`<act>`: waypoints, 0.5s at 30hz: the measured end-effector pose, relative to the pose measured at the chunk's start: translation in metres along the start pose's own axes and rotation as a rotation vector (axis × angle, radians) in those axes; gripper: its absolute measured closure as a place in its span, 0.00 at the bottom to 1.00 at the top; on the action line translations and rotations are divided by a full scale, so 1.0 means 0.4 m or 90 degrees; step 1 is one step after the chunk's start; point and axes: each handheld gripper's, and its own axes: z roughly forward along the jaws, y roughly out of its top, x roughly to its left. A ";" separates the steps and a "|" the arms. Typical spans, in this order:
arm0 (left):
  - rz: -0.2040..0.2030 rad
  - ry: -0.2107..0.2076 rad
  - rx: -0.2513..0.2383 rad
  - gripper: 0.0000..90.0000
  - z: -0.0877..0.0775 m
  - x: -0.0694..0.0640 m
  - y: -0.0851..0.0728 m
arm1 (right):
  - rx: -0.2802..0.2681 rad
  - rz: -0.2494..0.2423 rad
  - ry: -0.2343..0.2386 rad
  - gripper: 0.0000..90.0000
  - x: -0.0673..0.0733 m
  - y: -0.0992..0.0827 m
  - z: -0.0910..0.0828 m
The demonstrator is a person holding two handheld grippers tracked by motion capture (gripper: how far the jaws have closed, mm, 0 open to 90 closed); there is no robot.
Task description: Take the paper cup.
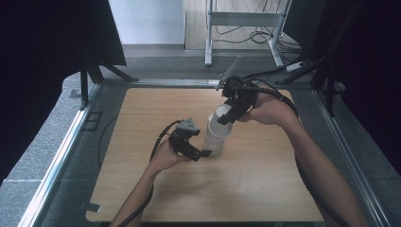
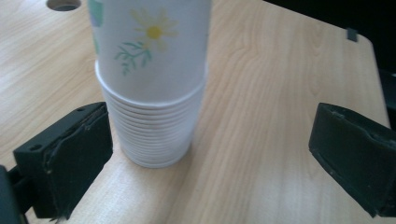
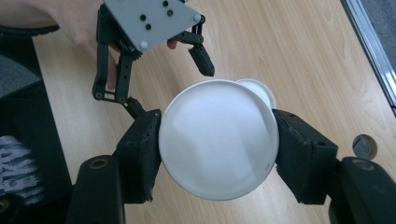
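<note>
Forearms enter from the near edge of the wooden table [image 1: 265,189], each hand carrying a pair of tongs. The left tongs [image 1: 201,153] sit nearest, low by the base of a stack of paper cups [image 1: 213,142] that stands upside down near the middle of the table. In the left gripper view the two black jaws stand wide apart, one just beside the stack's lower rims and the other well off to the side, so these tongs are open and grip nothing. The stack [image 2: 152,135] shows many nested rims, and above them a white cup [image 2: 152,46] printed with a yellow daisy and green leaves.

Farther back, the right tongs [image 1: 226,116] come down from above onto the top cup [image 1: 220,120], which is raised and tilted off the rest of the stack. In the right gripper view both jaws press against opposite sides of the cup [image 3: 217,144], whose round white bottom faces the camera, so these tongs are closed on it. Beyond it the left tongs [image 3: 182,84] and their grey plate [image 3: 152,18] show.

Past the table lie grey floor, a metal frame [image 1: 241,21] and loose cables [image 1: 255,35].
</note>
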 end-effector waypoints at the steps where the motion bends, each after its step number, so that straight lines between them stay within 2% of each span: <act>1: 0.002 -0.004 0.001 0.00 -0.003 -0.001 -0.001 | -0.002 -0.002 0.000 0.40 0.003 -0.004 0.000; 10: 0.008 -0.040 -0.005 0.01 -0.019 -0.013 -0.014 | -0.013 -0.013 0.011 0.40 0.029 -0.040 0.003; 15: 0.025 -0.052 -0.002 0.03 -0.024 -0.028 -0.020 | -0.026 -0.016 0.018 0.40 0.049 -0.066 0.009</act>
